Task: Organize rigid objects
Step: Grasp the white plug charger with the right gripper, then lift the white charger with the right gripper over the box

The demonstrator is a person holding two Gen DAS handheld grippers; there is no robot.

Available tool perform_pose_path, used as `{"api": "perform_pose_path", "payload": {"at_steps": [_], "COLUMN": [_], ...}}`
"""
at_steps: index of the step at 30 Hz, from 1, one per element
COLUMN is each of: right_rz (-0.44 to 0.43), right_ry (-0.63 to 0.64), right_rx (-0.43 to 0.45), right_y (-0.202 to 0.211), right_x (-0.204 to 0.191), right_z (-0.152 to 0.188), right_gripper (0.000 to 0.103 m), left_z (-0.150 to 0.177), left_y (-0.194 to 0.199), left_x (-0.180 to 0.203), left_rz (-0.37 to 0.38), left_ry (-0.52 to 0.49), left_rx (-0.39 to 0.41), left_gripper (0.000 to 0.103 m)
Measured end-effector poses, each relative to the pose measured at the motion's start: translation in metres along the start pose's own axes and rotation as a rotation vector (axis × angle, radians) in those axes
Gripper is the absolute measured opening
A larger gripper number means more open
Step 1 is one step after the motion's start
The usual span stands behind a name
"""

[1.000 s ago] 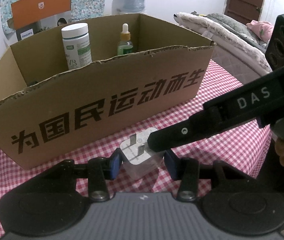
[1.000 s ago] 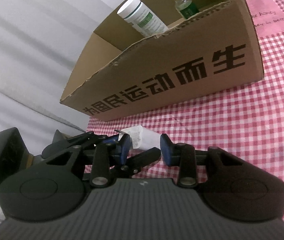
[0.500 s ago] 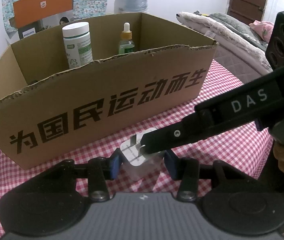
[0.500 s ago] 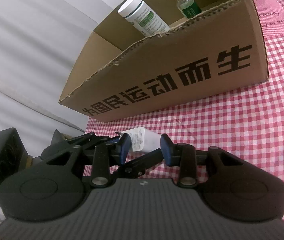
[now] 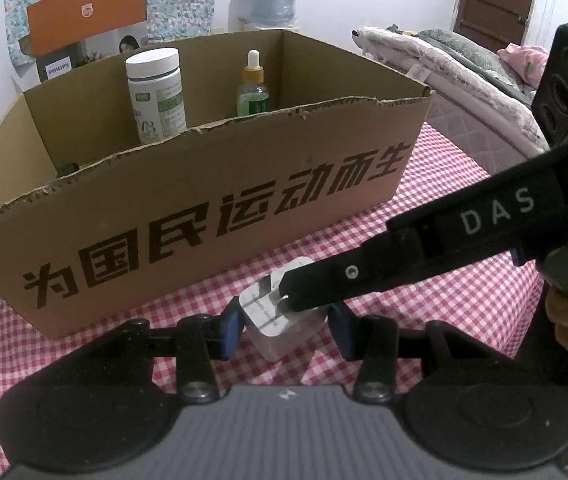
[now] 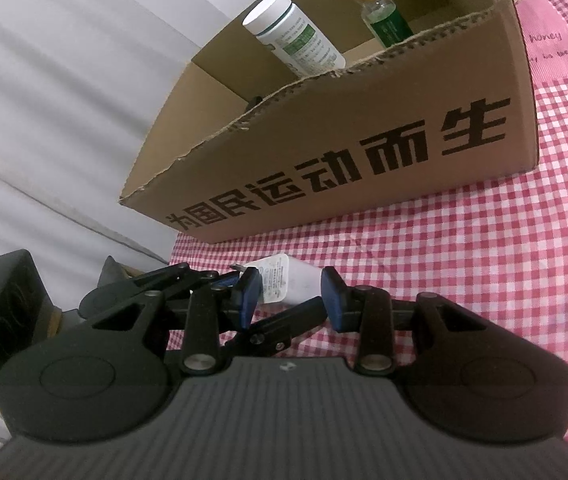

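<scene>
A white plug adapter (image 5: 280, 328) with metal prongs lies on the red-checked tablecloth in front of a brown cardboard box (image 5: 212, 216). My left gripper (image 5: 284, 330) is open, its blue pads either side of the adapter. My right gripper (image 6: 289, 294) also brackets the adapter (image 6: 287, 286) from the right; its pads look close to it, contact unclear. In the left wrist view its black finger (image 5: 323, 284) lies over the prongs. Inside the box stand a white pill bottle (image 5: 156, 94) and a green dropper bottle (image 5: 252, 90).
The box also shows in the right wrist view (image 6: 363, 152), with the pill bottle (image 6: 295, 40) and dropper bottle (image 6: 383, 16). A bed (image 5: 463, 64) lies at the right. An orange Philips carton (image 5: 84, 28) stands behind the box. The tablecloth (image 6: 503, 260) spreads right.
My right gripper has slid further left over the adapter, its finger now covering the prongs. Both views have drawn slightly closer to the adapter and box.
</scene>
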State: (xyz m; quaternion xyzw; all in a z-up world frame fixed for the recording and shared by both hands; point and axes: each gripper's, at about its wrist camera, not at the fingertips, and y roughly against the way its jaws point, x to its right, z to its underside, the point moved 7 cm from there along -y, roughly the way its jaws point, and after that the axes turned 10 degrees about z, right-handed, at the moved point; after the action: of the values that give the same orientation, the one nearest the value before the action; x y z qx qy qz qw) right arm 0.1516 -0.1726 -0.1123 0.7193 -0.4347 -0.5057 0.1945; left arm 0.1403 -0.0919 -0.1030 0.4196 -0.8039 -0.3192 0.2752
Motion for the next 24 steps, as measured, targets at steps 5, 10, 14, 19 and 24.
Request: {"api": "perform_pose_path", "payload": {"at_steps": [5,10,14,19,24], "right_rz": [0.002,0.001,-0.013,-0.033,-0.034], "right_ry": [0.008,0.022,0.044,0.094,0.153], "right_rx": [0.004,0.012,0.036,0.109,0.189], "right_y": [0.002,0.007,0.021,0.053,0.084], "right_x": [-0.001,-0.004,-0.012,-0.030,-0.047], "right_z": [0.000,0.000,-0.002,-0.015,-0.044], "right_gripper": [0.034,0.034,0.034,0.034,0.034], "left_z": [0.000,-0.002,-0.008,-0.032,-0.071], "left_y": [0.002,0.010,0.026,0.054,0.068], "left_x": [0.000,0.003,0.009,0.017,0.020], "left_rz": [0.001,-0.006,-0.016,-0.013,0.008], "left_ry": [0.002,0.009,-0.002,-0.032,-0.040], "left_rx": [0.003,0.016,0.050,0.118,0.179], "left_gripper": [0.047,0.047,0.047,0.047,0.047]}}
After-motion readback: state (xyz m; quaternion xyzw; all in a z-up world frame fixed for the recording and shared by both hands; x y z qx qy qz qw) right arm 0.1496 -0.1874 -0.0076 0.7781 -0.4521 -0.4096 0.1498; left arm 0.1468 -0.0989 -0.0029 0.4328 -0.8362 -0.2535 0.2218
